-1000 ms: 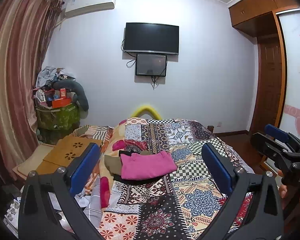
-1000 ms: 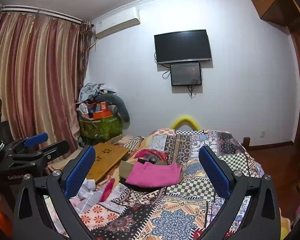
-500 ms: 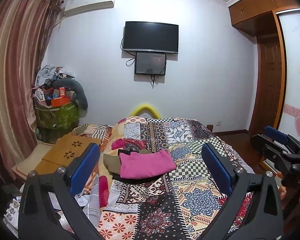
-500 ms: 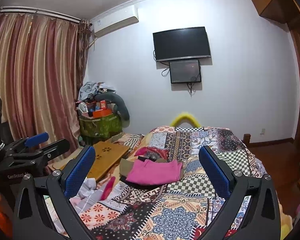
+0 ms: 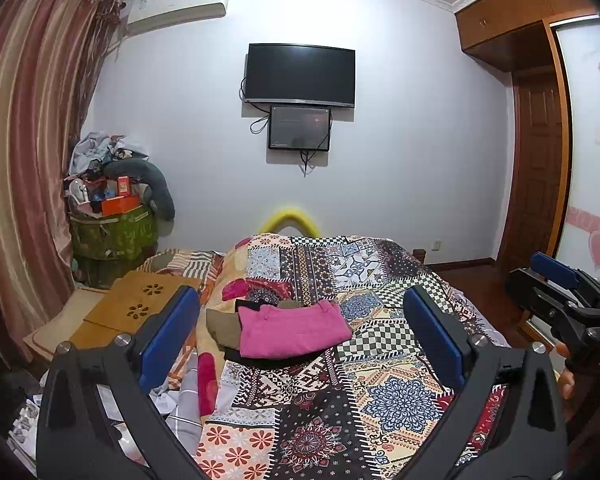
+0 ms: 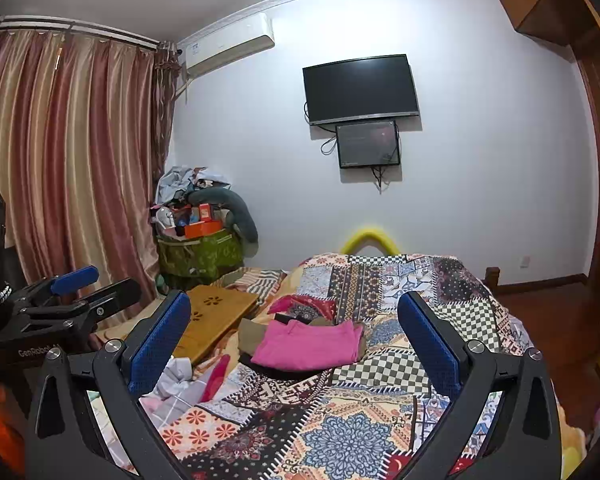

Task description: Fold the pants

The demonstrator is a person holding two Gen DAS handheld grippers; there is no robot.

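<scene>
Folded pink pants (image 5: pixel 294 330) lie on top of a small pile with olive (image 5: pixel 222 326) and black garments on the patchwork bed cover (image 5: pixel 380 396). They also show in the right wrist view (image 6: pixel 310 344). My left gripper (image 5: pixel 300 336) is open and empty, held above the near part of the bed, well short of the pile. My right gripper (image 6: pixel 294 344) is open and empty too, at a similar distance. Each gripper shows at the edge of the other's view: the right one (image 5: pixel 556 292), the left one (image 6: pixel 76 292).
A wooden lap desk (image 5: pixel 140 300) and loose bedding (image 5: pixel 188 404) lie left of the pile. A cluttered green bin (image 5: pixel 112 232) stands by the curtain (image 5: pixel 24 160). A TV (image 5: pixel 300 74) hangs on the far wall. A wardrobe (image 5: pixel 540 160) stands at right.
Both views have shifted slightly; the pile sits a little lower and closer in the frames. Both grippers stay open and empty.
</scene>
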